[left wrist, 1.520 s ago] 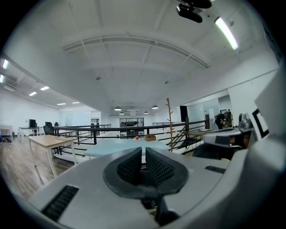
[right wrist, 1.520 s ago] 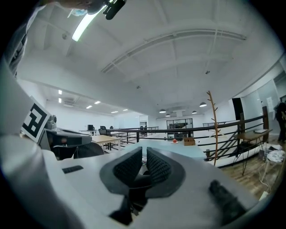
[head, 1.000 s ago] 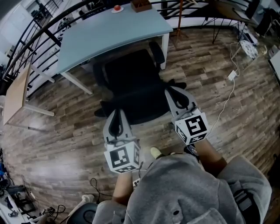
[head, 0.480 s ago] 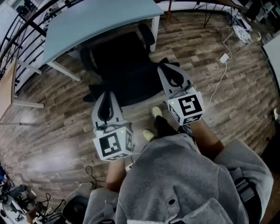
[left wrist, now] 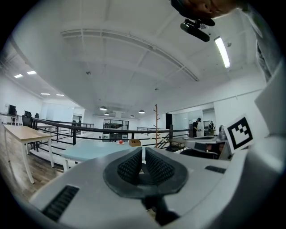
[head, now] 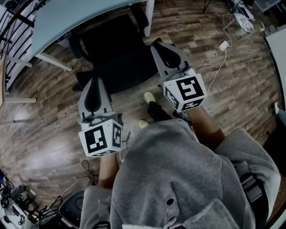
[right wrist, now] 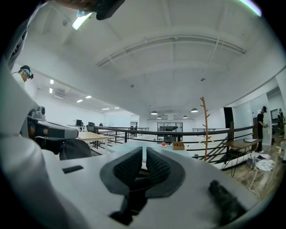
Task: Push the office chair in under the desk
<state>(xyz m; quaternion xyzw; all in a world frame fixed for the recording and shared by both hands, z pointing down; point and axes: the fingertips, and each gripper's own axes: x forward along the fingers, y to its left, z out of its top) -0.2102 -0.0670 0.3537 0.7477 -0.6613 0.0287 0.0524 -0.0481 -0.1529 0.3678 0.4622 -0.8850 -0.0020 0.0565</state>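
Observation:
The black office chair (head: 117, 50) stands on the wooden floor with its far part under the light blue desk (head: 67, 15). My left gripper (head: 92, 80) reaches to the chair's near left edge, jaws shut and empty. My right gripper (head: 157, 44) lies along the chair's right side, also shut with nothing between its pads. Whether either tip touches the chair I cannot tell. In the left gripper view the shut left gripper (left wrist: 143, 154) points level at the desk top (left wrist: 89, 153). The right gripper view shows the shut right gripper (right wrist: 144, 156) and a dark mesh chair back (right wrist: 73, 150) at left.
A white cable with an adapter (head: 223, 44) runs over the floor at the right. Cables (head: 89, 167) lie at the lower left. A black railing (head: 13, 13) stands behind the desk. The person's shoes (head: 148, 96) stand just behind the chair. A small box (right wrist: 178, 145) sits on the desk.
The chair has slid further under the desk. Both shut grippers and the person have moved forward with it.

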